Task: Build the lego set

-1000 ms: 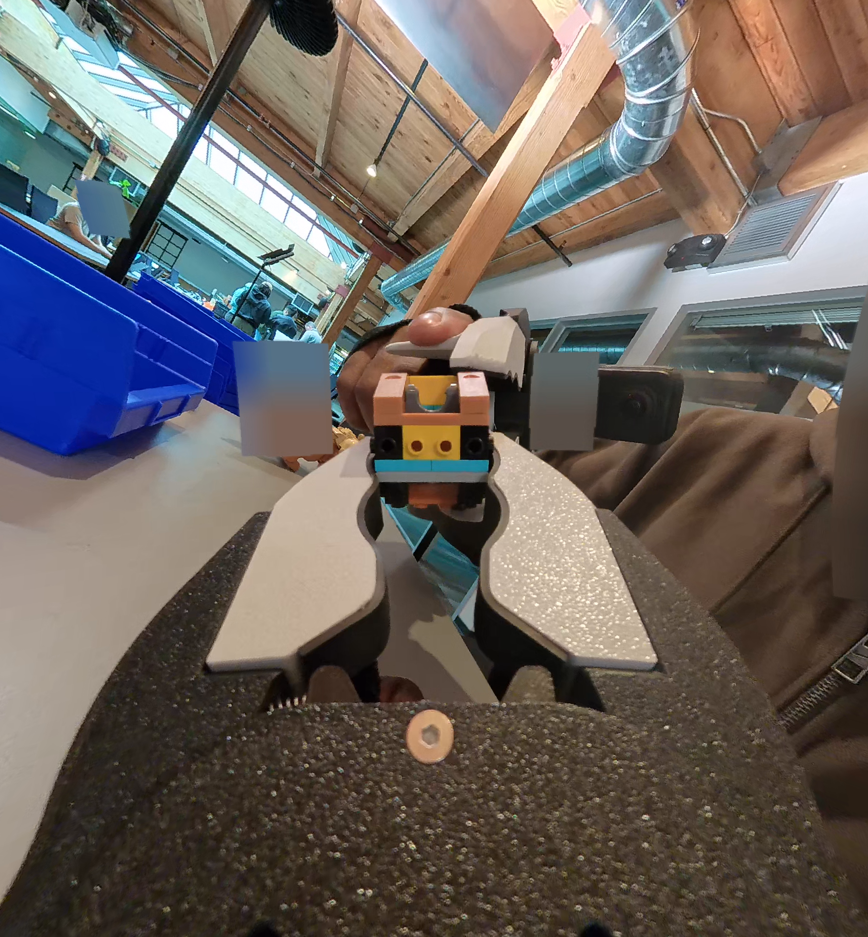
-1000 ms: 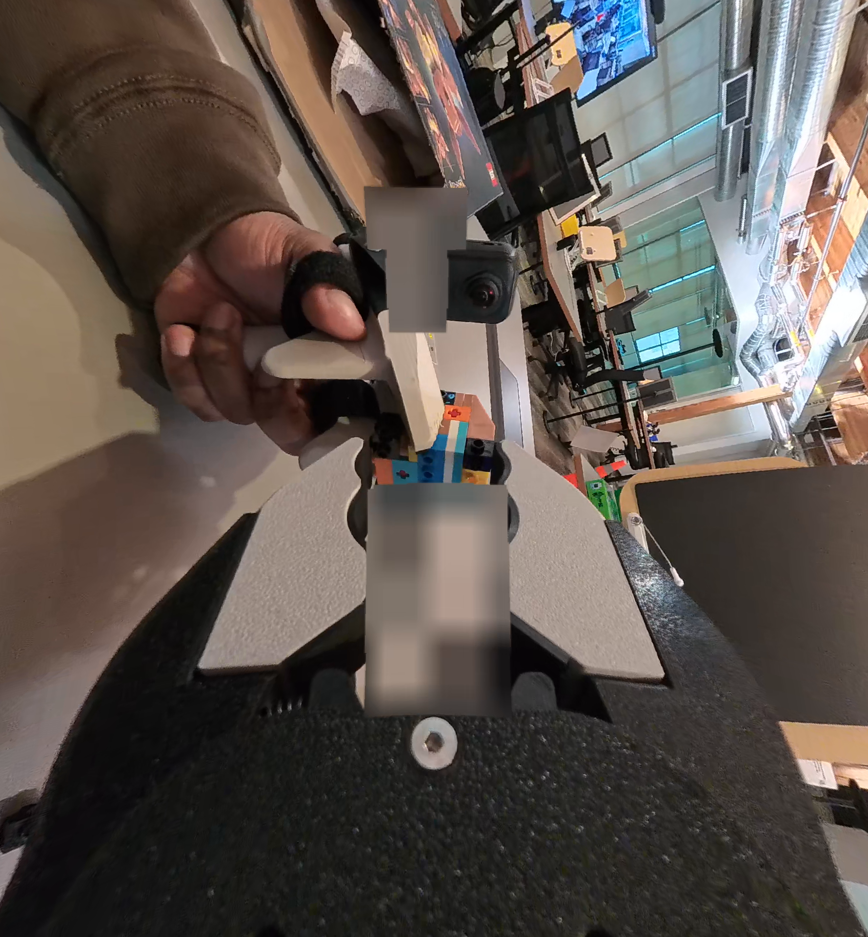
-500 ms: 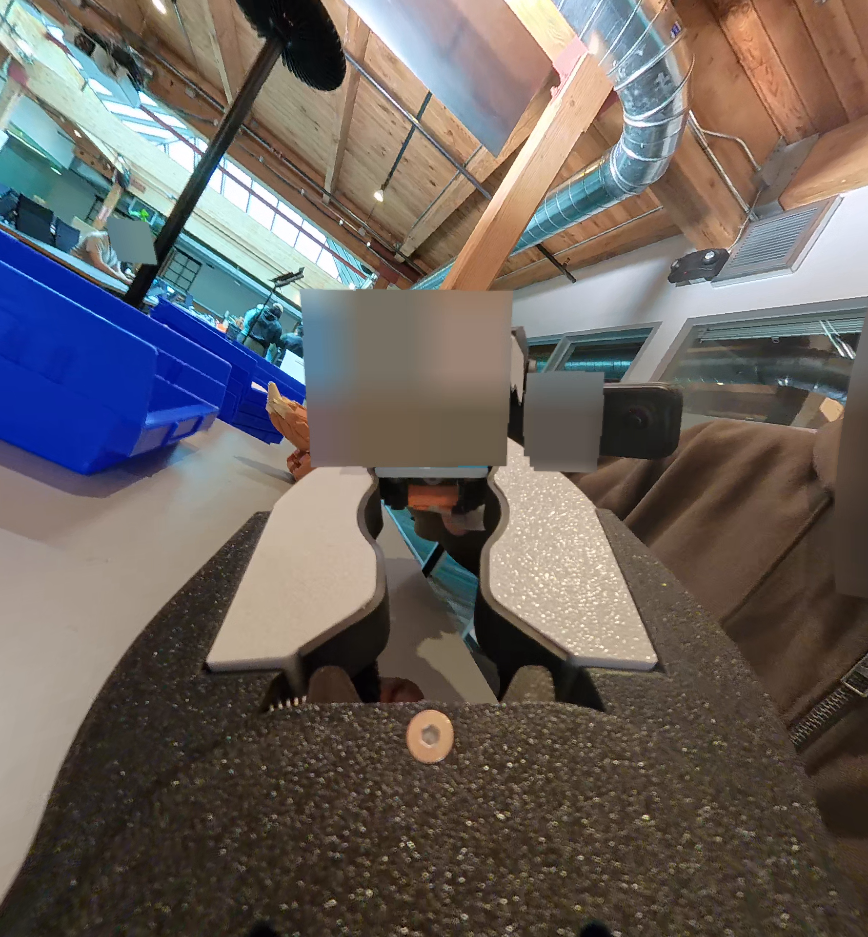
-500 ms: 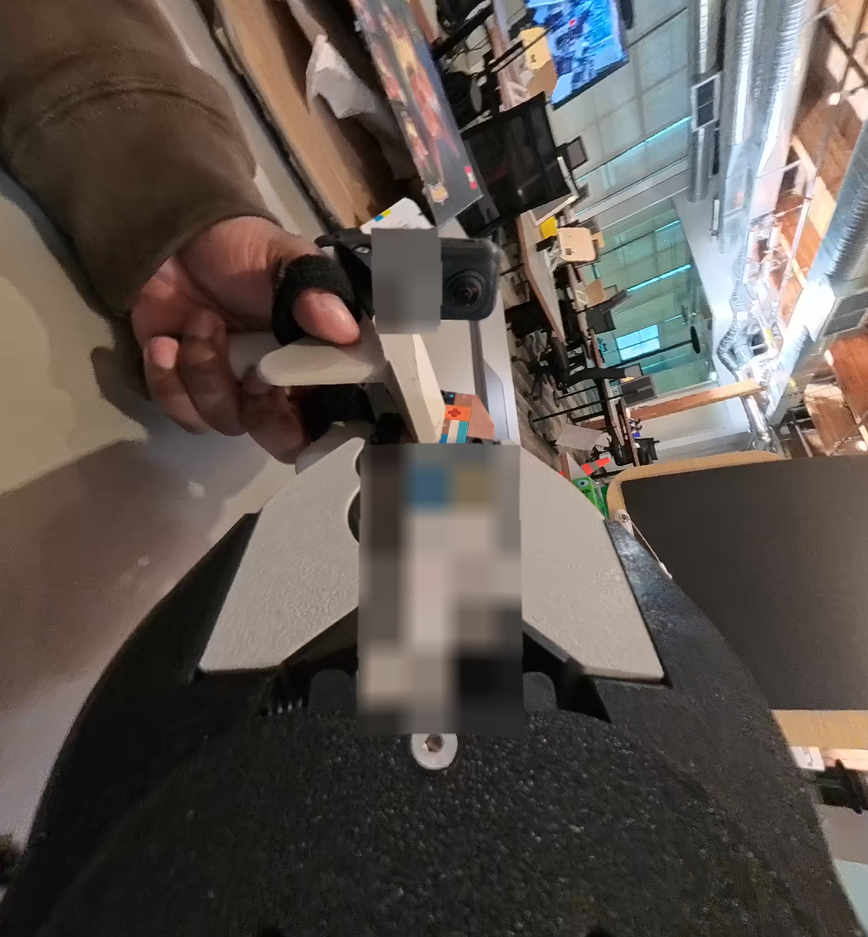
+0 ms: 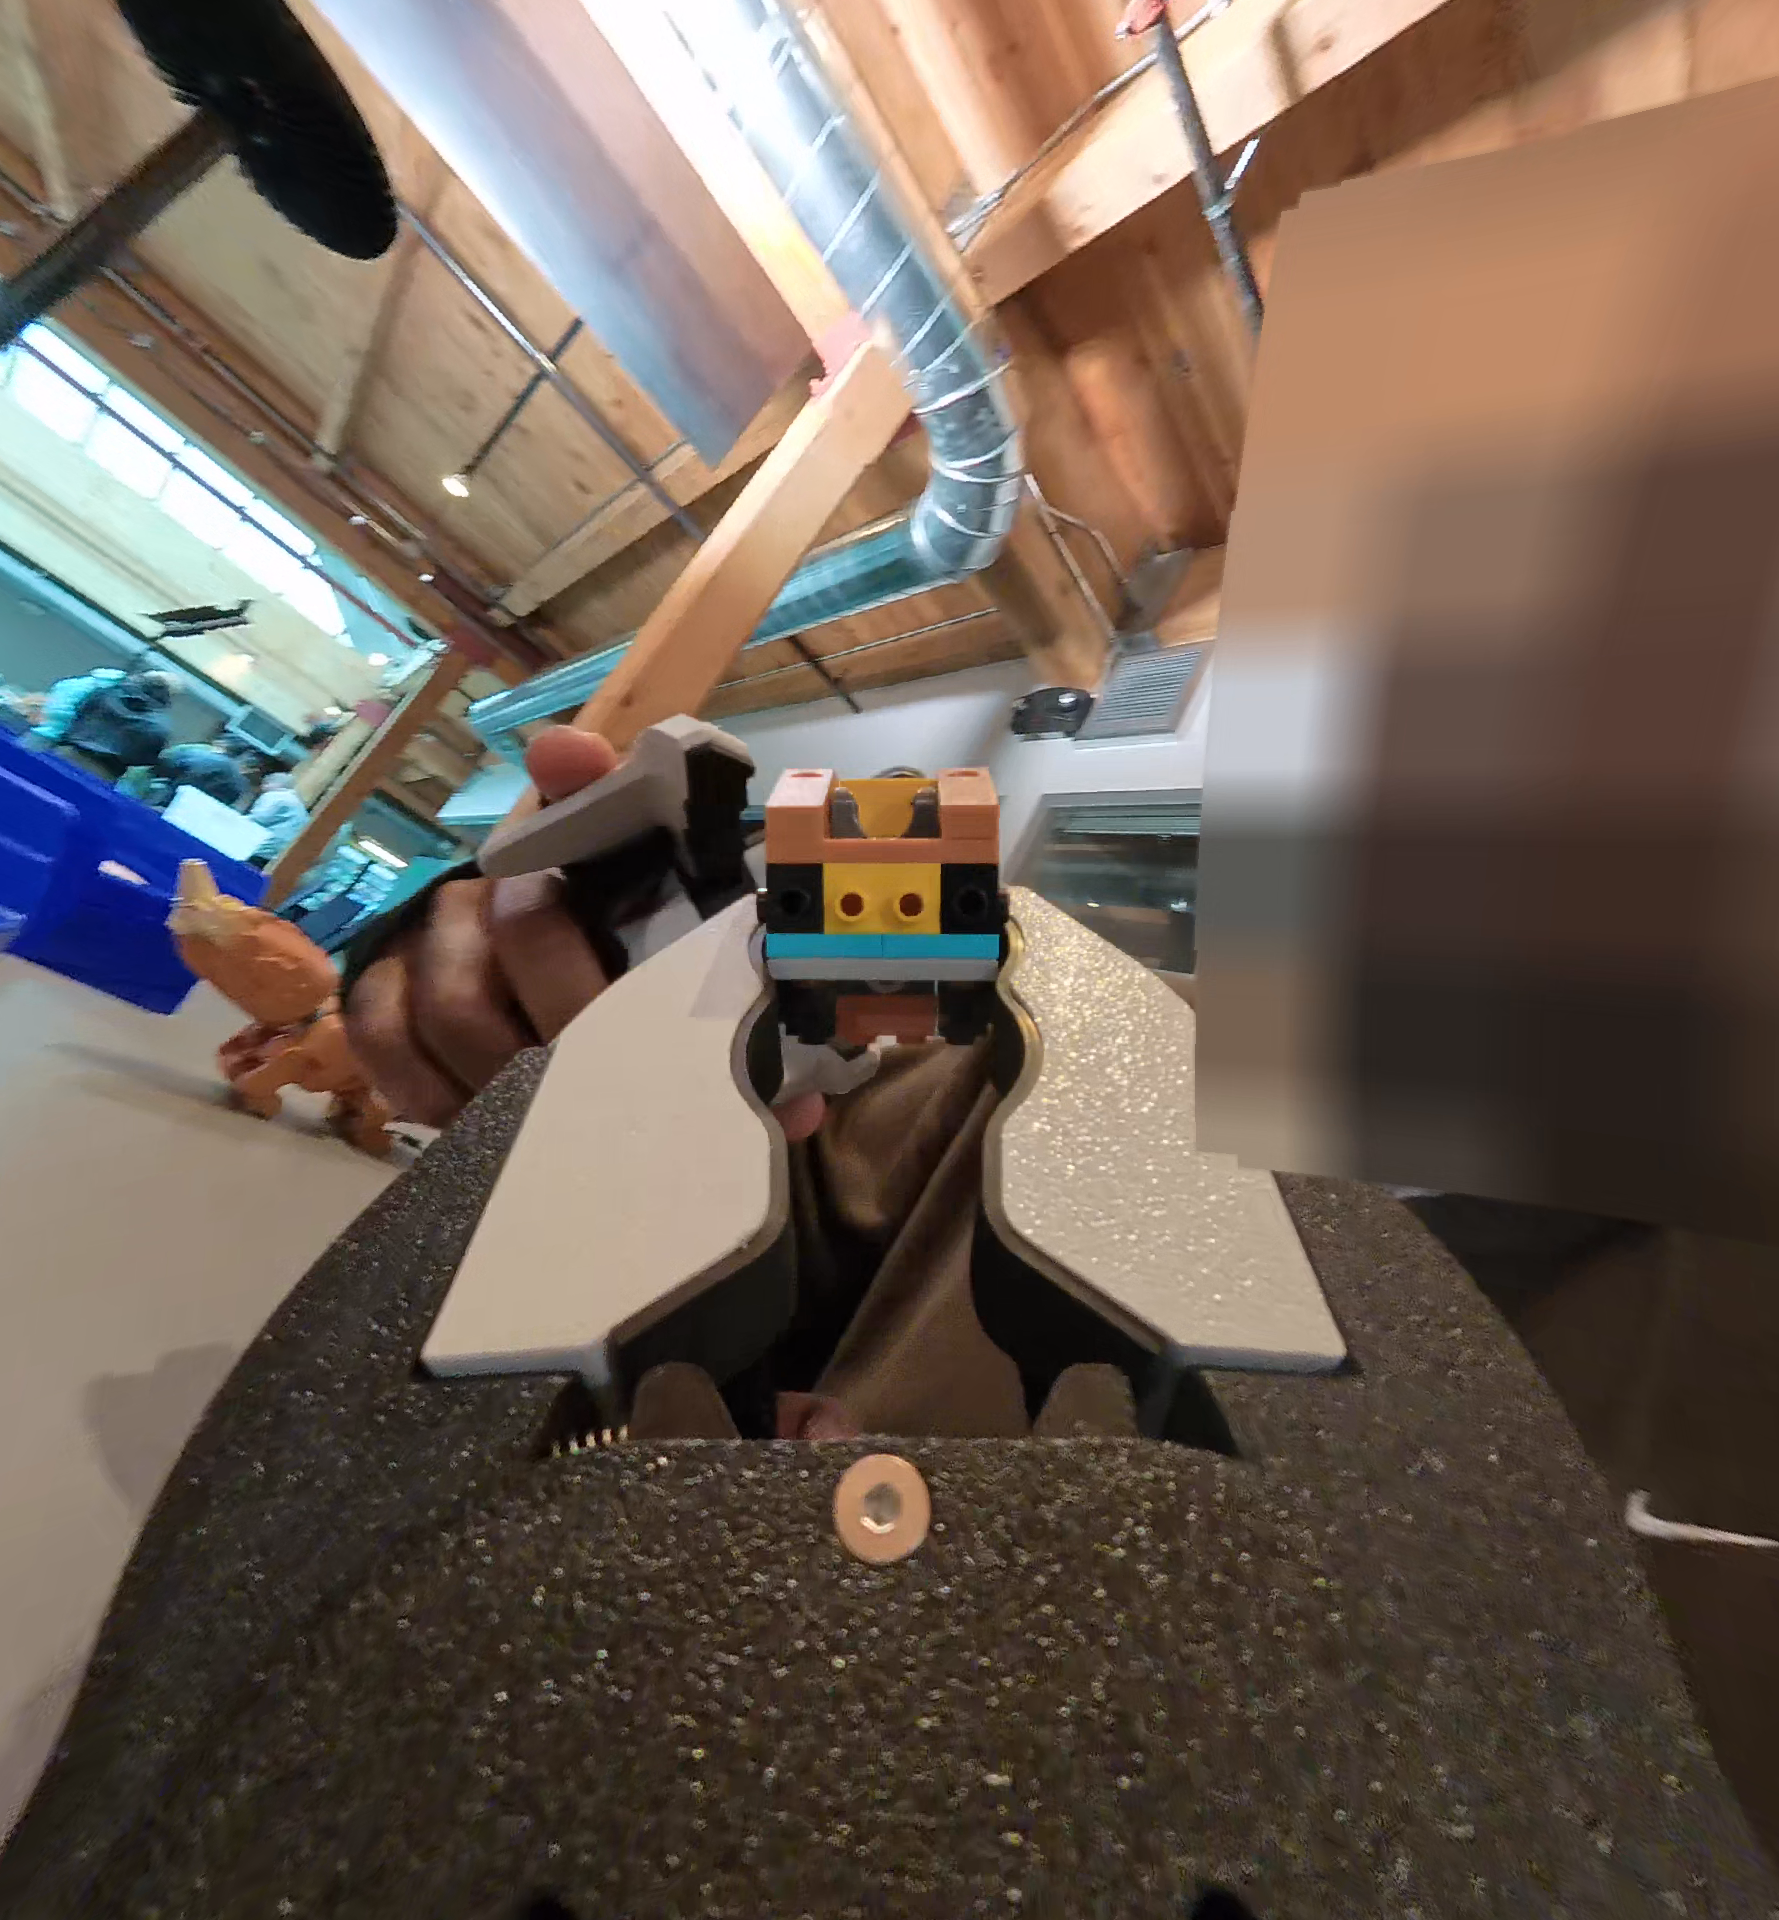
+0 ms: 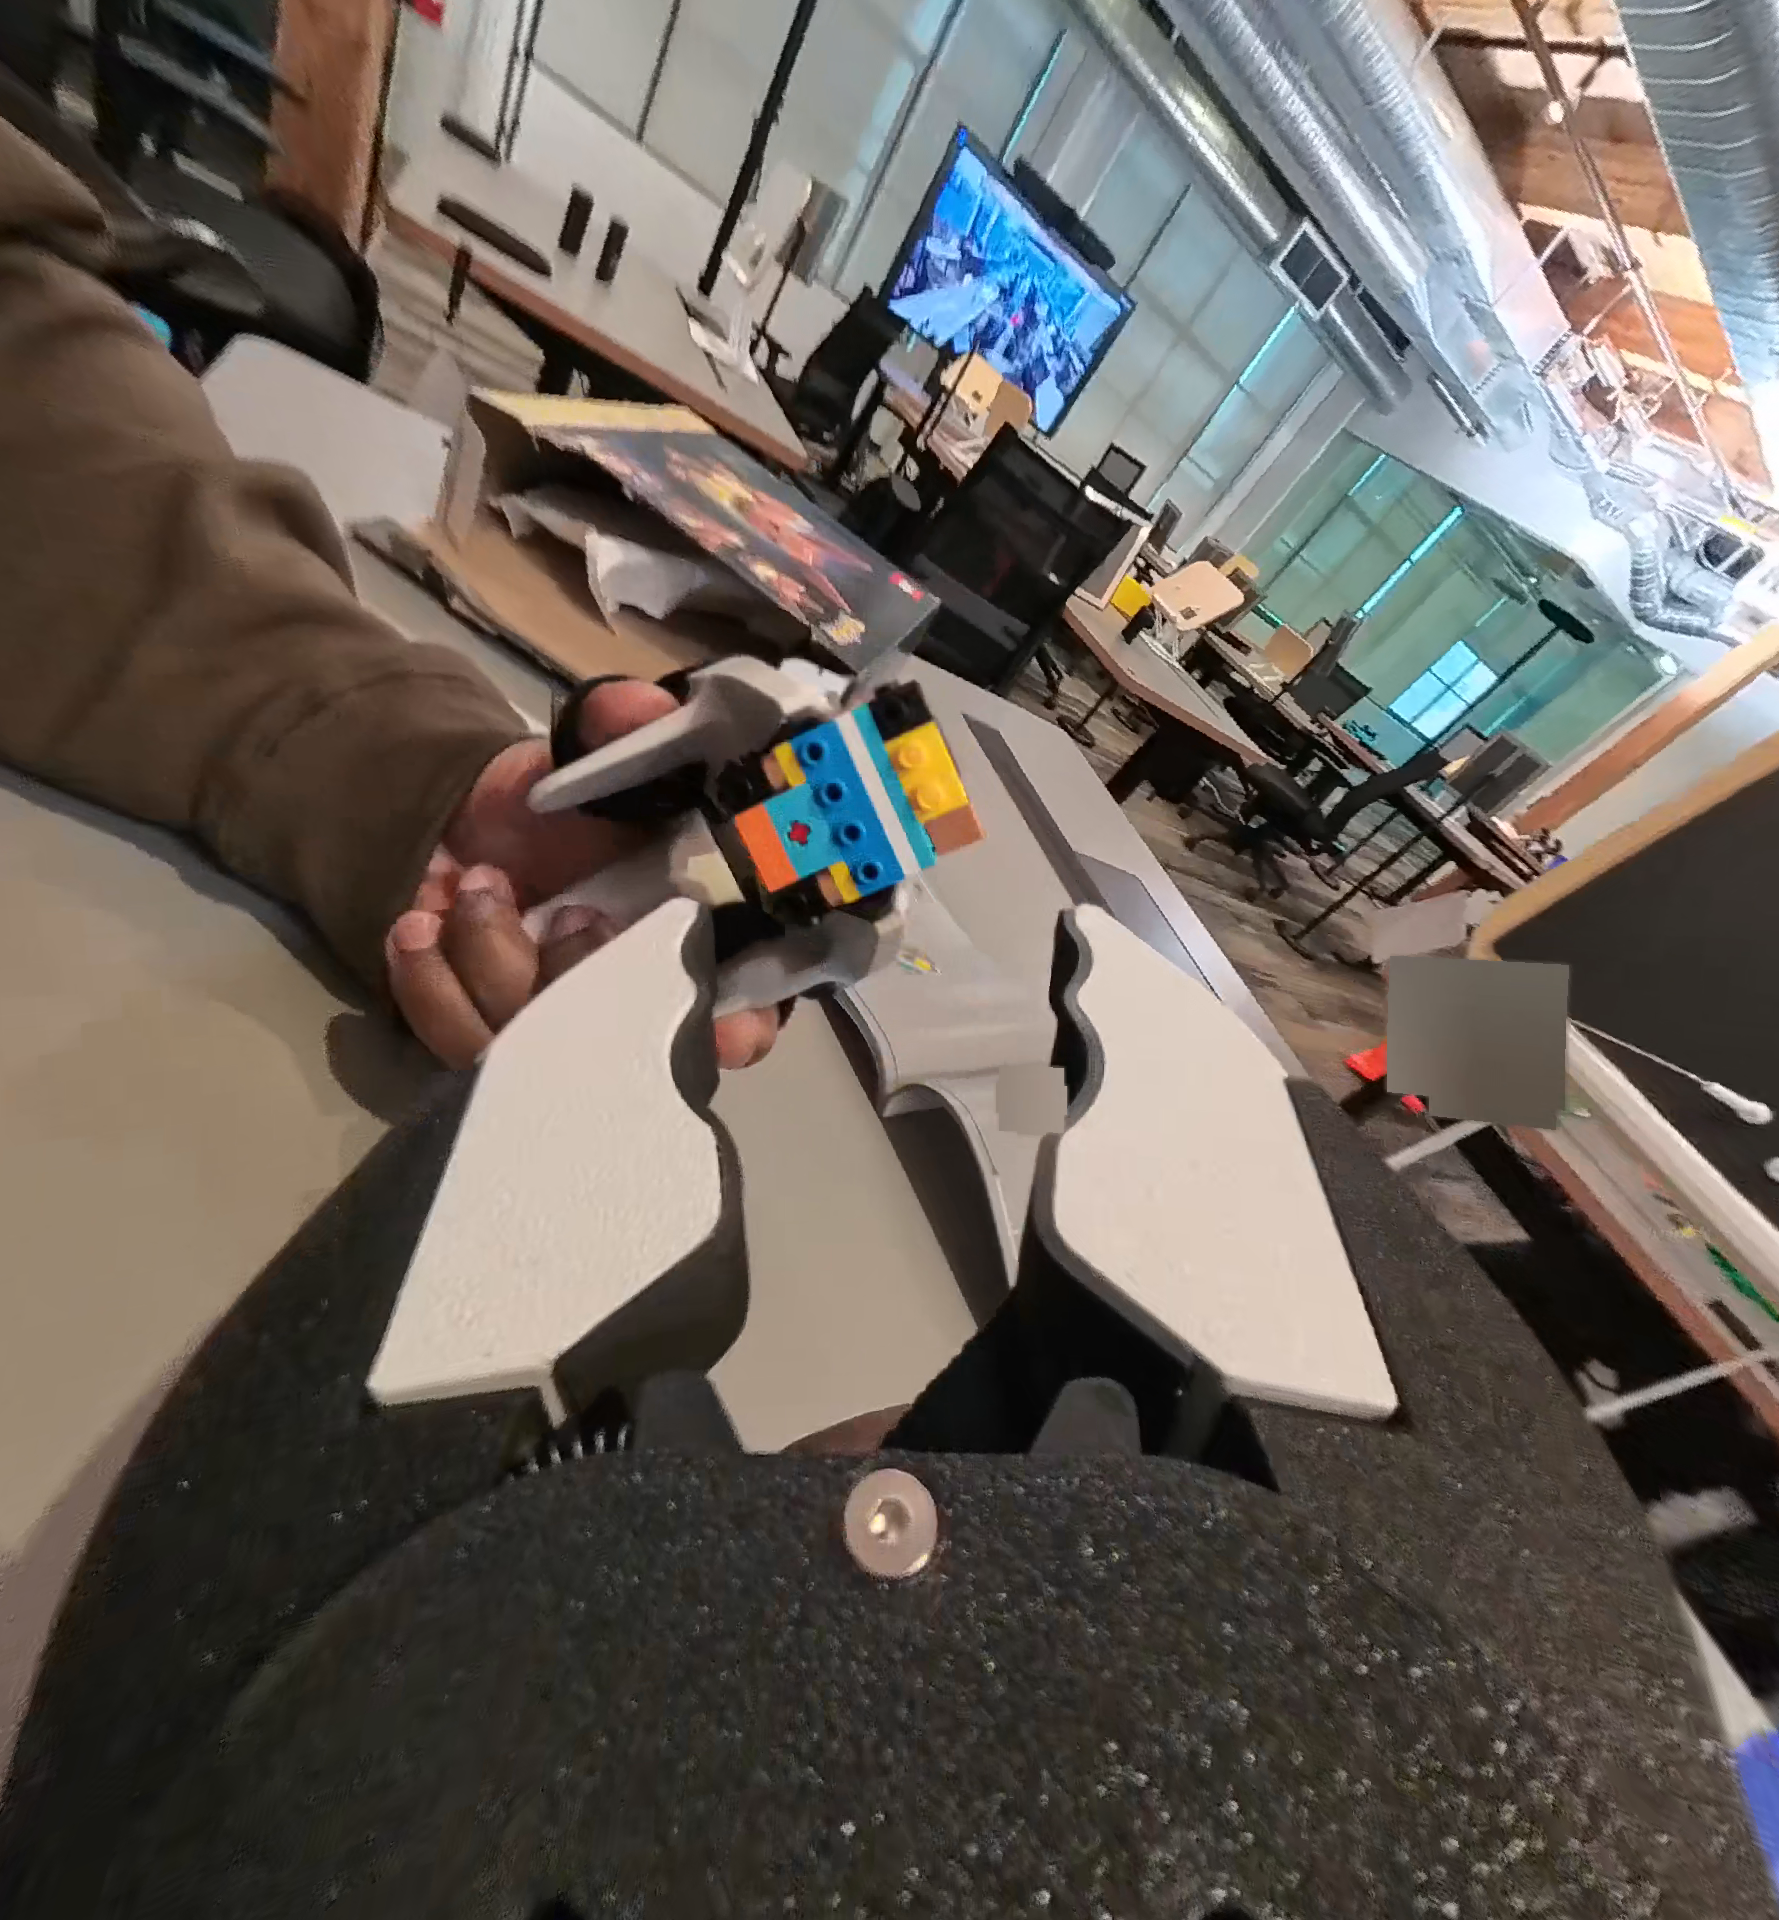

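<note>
- While both grippers hover above it, the pale grey tabletop (image 6: pixel 85 1039) fills the lower left of each wrist view, in a large workshop with wooden ceiling beams.
- Farther back on the tabletop lies an opened cardboard lego box (image 6: pixel 698 520) with a printed lid and crumpled paper bags inside.
- Blue storage bins (image 5: pixel 23 862) stand at the far left edge in the left wrist view.
- Left gripper (image 5: pixel 883 961): its jaws are clamped on the lego block assembly (image 5: pixel 883 914), a small stack of tan, yellow, black, teal and orange bricks held up in the air, clear of the tabletop.
- Right gripper (image 6: pixel 880 971): its jaws stand apart and hold nothing, just beside the assembly, whose blue studded face (image 6: pixel 838 816) points toward it.
- A person's hand (image 6: pixel 490 904) in a brown sleeve works the left gripper's trigger.
- A small orange lego creature (image 5: pixel 277 1023), already built, stands on the tabletop near the bins.
- Judged step: one piece seems seated, and the free gripper is between pieces.
- Likely next: fetch a fresh brick, though no loose brick can be made out, then align it with the studs while the left grip holds firm.
</note>
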Action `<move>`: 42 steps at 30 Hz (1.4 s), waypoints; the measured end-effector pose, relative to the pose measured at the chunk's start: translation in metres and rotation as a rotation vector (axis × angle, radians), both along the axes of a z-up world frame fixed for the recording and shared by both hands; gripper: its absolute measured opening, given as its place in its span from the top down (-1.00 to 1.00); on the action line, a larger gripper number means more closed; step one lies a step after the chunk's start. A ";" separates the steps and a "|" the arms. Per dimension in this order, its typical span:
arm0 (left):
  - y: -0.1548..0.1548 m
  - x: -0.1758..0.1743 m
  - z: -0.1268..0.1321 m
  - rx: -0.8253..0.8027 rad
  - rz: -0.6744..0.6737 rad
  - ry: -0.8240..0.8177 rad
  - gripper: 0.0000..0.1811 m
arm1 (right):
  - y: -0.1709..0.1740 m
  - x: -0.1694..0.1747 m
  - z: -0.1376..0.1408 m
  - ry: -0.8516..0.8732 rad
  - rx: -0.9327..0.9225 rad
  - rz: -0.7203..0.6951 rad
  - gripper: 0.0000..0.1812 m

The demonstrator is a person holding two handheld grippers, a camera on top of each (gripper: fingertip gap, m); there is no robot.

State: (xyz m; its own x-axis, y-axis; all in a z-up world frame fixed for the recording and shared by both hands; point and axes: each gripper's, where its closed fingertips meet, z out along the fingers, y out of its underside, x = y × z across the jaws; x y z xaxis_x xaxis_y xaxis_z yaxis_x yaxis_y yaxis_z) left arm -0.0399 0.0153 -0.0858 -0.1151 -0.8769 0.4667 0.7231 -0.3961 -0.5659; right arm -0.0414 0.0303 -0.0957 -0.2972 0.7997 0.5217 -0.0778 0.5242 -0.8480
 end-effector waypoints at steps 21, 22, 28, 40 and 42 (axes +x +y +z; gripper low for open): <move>-0.005 0.022 -0.011 -0.011 -0.120 0.091 0.59 | -0.017 -0.007 -0.008 0.335 0.545 -0.081 0.45; -0.004 0.022 -0.012 -0.009 -0.102 0.108 0.59 | -0.016 -0.007 -0.008 0.331 0.548 -0.083 0.46; 0.013 0.017 -0.025 -0.044 0.072 0.287 0.51 | -0.003 -0.007 -0.014 0.302 0.599 -0.145 0.46; 0.051 -0.025 -0.031 -0.095 0.630 0.724 0.29 | 0.048 -0.016 -0.027 0.183 0.717 -0.399 0.46; 0.055 -0.023 -0.034 -0.105 0.702 0.810 0.24 | 0.053 -0.019 -0.032 0.157 0.746 -0.436 0.46</move>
State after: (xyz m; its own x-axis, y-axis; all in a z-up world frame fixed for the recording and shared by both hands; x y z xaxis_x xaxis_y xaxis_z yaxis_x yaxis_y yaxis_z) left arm -0.0633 0.0705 -0.1196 0.7757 -0.5774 0.2547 0.2328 -0.1132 -0.9659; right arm -0.0607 0.0837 -0.1273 0.0741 0.2590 0.9630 0.1719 0.9479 -0.2681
